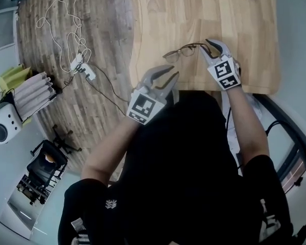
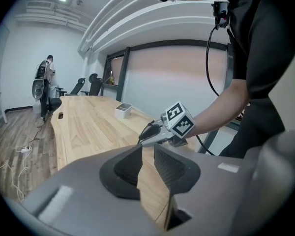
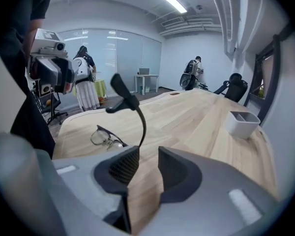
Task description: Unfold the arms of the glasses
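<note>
My left gripper [image 2: 147, 150] hangs released and empty. My right gripper [image 3: 148, 152] gapes too, clamping nothing. Just past its pad one arm [image 3: 139, 119] rises, and the glasses [image 3: 104, 137] rest beyond on the table [image 3: 196, 112]. Nudging that arm could skid the unheld frame.

Long wooden table [image 1: 204, 14] on plank floor [image 1: 104, 29] (cables [image 1: 71, 34] strewn).

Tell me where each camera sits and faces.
Head view: on the person's head, steeply down onto table, glasses, left gripper, right gripper, forearms.
Left gripper view: on left gripper, along its parted jaws toward right gripper.
Right gripper view: on right gripper, past its parted jaws at glasses.
Shared: head and right gripper views both show glasses.
</note>
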Tool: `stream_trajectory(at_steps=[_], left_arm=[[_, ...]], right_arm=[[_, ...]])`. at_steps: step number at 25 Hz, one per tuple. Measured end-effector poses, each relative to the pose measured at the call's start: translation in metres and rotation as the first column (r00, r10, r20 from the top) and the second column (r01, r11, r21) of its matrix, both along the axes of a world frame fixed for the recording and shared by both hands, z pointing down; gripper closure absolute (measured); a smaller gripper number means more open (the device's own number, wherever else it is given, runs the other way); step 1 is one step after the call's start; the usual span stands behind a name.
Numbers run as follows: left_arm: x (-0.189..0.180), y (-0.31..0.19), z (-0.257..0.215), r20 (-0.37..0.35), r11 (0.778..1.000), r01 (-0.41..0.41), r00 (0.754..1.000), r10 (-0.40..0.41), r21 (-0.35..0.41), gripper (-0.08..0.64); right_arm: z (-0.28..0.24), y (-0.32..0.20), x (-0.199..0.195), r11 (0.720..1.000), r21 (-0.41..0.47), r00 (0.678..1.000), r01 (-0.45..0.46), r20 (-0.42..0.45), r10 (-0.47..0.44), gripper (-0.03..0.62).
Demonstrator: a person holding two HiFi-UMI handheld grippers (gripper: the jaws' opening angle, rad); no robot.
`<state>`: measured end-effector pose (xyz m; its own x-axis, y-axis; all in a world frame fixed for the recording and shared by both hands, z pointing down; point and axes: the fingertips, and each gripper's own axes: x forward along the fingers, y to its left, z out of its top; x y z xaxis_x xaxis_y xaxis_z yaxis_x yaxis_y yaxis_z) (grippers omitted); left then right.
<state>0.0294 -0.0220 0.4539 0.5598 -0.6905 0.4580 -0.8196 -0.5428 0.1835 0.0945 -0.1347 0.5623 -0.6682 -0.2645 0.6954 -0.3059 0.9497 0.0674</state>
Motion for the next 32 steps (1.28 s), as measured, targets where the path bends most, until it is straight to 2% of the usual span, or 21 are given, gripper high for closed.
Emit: stream_trajectory(at_steps=[3, 7, 13, 18, 23, 28, 32], left_arm=[[-0.009, -0.007, 0.011, 0.032, 1.0, 0.018, 0.999, -0.018, -0.017, 0.476], [-0.02, -0.027, 0.029, 0.116, 0.998, 0.066, 0.991, -0.064, -0.018, 0.477], [-0.023, -0.048, 0.068, 0.22, 0.996, 0.069, 0.974, -0.054, -0.061, 0.493], [-0.015, -0.05, 0.103, 0.25, 0.993, 0.012, 0.968, 0.019, -0.121, 0.512], [-0.011, -0.049, 0.123, 0.276, 0.985, -0.056, 0.956, 0.1, -0.164, 0.5], [-0.003, -0.049, 0.137, 0.245, 0.969, -0.105, 0.956, 0.161, -0.225, 0.485], [0.002, -0.058, 0.138, 0.23, 0.969, -0.115, 0.959, 0.166, -0.218, 0.485]], right_arm=[[0.004, -0.002, -0.001, 0.999, -0.028, 1.0, -0.019, 0.015, 0.02, 0.48], [0.008, 0.028, 0.01, 0.996, -0.093, 1.0, -0.007, -0.019, 0.006, 0.48], [-0.014, 0.079, 0.0, 0.99, -0.142, 0.998, -0.008, 0.058, 0.016, 0.48], [-0.017, 0.099, 0.004, 0.987, -0.154, 0.998, -0.044, 0.046, 0.051, 0.48], [-0.015, 0.1, 0.019, 0.976, -0.152, 0.985, -0.156, 0.047, 0.164, 0.48], [-0.012, 0.103, 0.029, 0.958, -0.155, 0.967, -0.24, 0.049, 0.25, 0.48], [-0.009, 0.111, 0.028, 0.949, -0.161, 0.958, -0.27, 0.047, 0.281, 0.48]])
